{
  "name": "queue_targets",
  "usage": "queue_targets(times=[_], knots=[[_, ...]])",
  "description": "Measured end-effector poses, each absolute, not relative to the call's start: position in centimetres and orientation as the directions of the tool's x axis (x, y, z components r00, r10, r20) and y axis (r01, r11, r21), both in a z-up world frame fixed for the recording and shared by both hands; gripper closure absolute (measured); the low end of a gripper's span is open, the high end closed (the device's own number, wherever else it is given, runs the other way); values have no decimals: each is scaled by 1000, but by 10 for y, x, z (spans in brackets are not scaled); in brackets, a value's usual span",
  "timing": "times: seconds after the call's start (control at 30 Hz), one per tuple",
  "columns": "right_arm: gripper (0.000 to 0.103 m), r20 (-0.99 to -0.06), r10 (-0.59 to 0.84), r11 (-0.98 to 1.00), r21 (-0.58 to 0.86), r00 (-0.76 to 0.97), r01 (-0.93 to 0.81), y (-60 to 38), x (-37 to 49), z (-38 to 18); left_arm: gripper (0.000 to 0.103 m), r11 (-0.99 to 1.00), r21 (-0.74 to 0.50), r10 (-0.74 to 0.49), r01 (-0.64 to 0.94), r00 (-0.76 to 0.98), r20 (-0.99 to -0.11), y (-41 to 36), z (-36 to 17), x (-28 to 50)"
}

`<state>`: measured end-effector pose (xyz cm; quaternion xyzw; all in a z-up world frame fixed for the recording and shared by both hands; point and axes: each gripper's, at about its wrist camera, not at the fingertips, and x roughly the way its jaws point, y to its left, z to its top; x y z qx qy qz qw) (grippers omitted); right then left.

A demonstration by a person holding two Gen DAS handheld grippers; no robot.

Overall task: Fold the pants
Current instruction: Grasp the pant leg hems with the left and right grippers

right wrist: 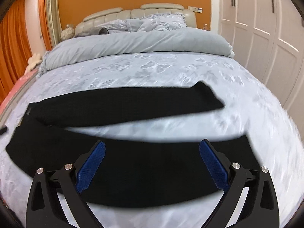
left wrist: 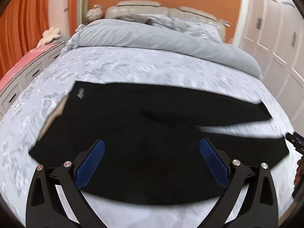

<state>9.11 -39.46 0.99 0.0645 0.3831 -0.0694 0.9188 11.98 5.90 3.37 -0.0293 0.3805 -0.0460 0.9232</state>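
Black pants [left wrist: 133, 125] lie flat across the bed, waistband with a small white label at the left, two legs spread apart toward the right. In the right wrist view the pants [right wrist: 133, 161] show a far leg and a near leg with a strip of bedcover between them. My left gripper [left wrist: 152, 148] is open above the waist end and holds nothing. My right gripper [right wrist: 152, 148] is open above the near leg and holds nothing. Part of the right gripper [left wrist: 296, 142] shows at the right edge of the left wrist view.
The bed has a light blue flowered cover [right wrist: 171, 70] and a rolled grey duvet [right wrist: 133, 41] below the beige headboard [right wrist: 136, 13]. White wardrobe doors [right wrist: 266, 28] stand on the right. A dresser with a pink top [left wrist: 24, 64] and orange curtains stand on the left.
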Motion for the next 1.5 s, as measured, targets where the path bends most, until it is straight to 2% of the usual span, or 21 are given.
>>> queue_targets(times=[0.13, 0.27, 0.4, 0.63, 0.7, 0.73, 0.77, 0.8, 0.83, 0.87, 0.9, 0.93, 0.97, 1.0, 1.13, 1.33, 1.5], knots=[[5, -762, -138, 968, 32, 633, 249, -470, 169, -10, 5, 998, -3, 36, -55, 701, -712, 104, 32, 206], [5, -774, -169, 950, 36, 610, 309, -519, 228, -32, 5, 994, 43, 97, -97, 670, -736, 135, 15, 277], [5, -802, -198, 935, 18, 564, 354, -548, 278, -61, 5, 989, 39, 116, -140, 603, -789, 164, -18, 341], [5, -839, -188, 935, 6, 510, 353, -562, 322, -98, 5, 965, 8, 143, -262, 500, -854, 213, -70, 400], [12, -841, -176, 938, 14, 512, 345, -559, 327, -103, 5, 956, -18, 130, -292, 481, -867, 226, -83, 407], [20, -841, -156, 944, 26, 517, 328, -556, 329, -107, 6, 954, -29, 122, -298, 478, -870, 230, -86, 408], [34, -846, -142, 949, 32, 514, 315, -554, 332, -109, 6, 954, -43, 112, -297, 485, -867, 233, -89, 408], [41, -842, -146, 951, 25, 519, 308, -550, 331, -109, 9, 956, -41, 114, -292, 494, -862, 232, -89, 408], [51, -834, -146, 953, 25, 532, 301, -549, 330, -107, 22, 958, -32, 120, -284, 501, -857, 232, -88, 408], [78, -832, -139, 954, 32, 537, 297, -548, 329, -106, 32, 961, -20, 126, -275, 503, -855, 233, -87, 409], [91, -832, -132, 952, 45, 540, 302, -548, 328, -104, 54, 963, -14, 129, -269, 504, -854, 233, -86, 408], [91, -826, -108, 950, 79, 553, 302, -549, 325, -100, 77, 968, -54, 81, -246, 508, -857, 234, -84, 410], [92, -816, -107, 950, 84, 567, 300, -548, 319, -95, 84, 969, -114, 14, -220, 509, -861, 235, -82, 410], [92, -811, -106, 951, 85, 576, 296, -547, 317, -92, 89, 967, -123, 11, -224, 515, -857, 235, -79, 409], [93, -765, -99, 951, 114, 636, 286, -545, 294, -65, 93, 977, -95, 30, -192, 562, -827, 224, -55, 393], [93, -673, -70, 961, 153, 736, 232, -536, 238, -14, 93, 966, -208, -59, -154, 651, -757, 233, -2, 340], [93, -593, -37, 974, 160, 805, 162, -523, 170, 24, 93, 964, -254, -127, -81, 699, -704, 247, 39, 258]])
